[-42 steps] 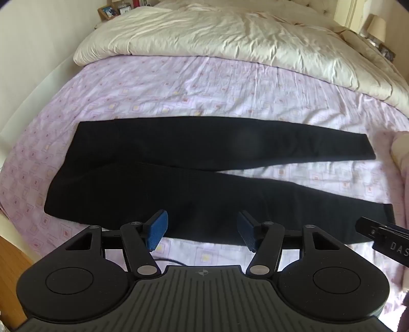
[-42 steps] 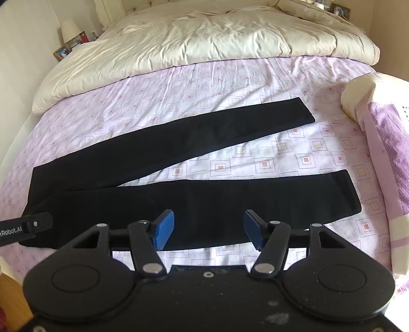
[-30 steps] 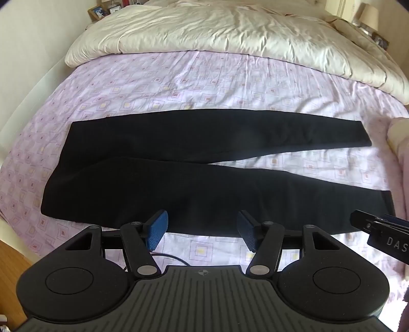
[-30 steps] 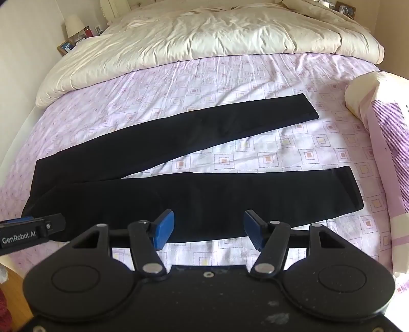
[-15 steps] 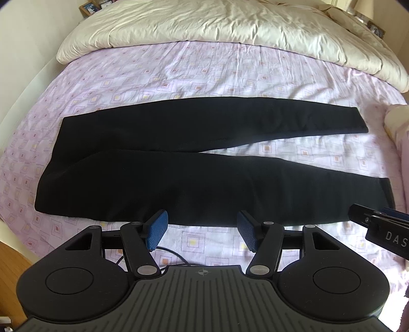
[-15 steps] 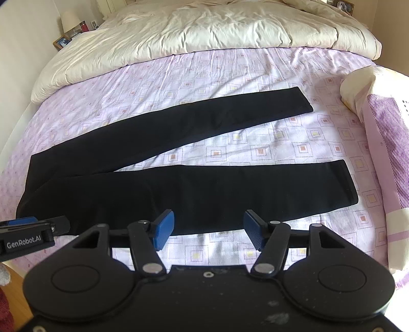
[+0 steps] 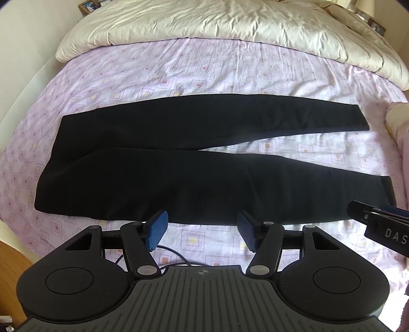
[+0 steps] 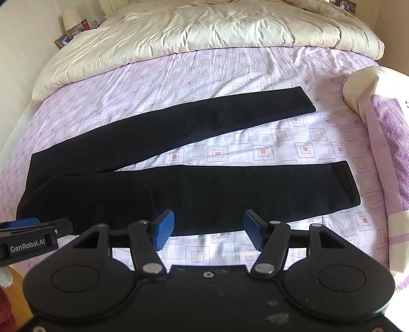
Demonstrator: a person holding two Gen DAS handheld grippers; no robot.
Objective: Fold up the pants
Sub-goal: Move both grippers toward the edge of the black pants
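Note:
Black pants (image 7: 179, 163) lie flat on the bed, waist at the left, the two legs spread apart toward the right. They also show in the right wrist view (image 8: 163, 178). My left gripper (image 7: 202, 227) is open and empty, hovering just short of the near leg's front edge. My right gripper (image 8: 208, 226) is open and empty, over the near leg's front edge further toward the cuff. The right gripper's tip shows at the right edge of the left view (image 7: 378, 219); the left gripper's tip shows at the left edge of the right view (image 8: 30, 229).
The bed has a lilac patterned sheet (image 7: 230, 66). A cream duvet (image 7: 230, 23) is bunched at the far side. A striped pillow (image 8: 383, 132) lies at the right by the cuffs. A thin cable (image 7: 173, 258) runs under my left gripper. Wooden floor (image 7: 10, 260) shows at left.
Both grippers have drawn back and risen slightly, so the pants sit a little farther ahead in each view. Both stay open. The pants have not moved.

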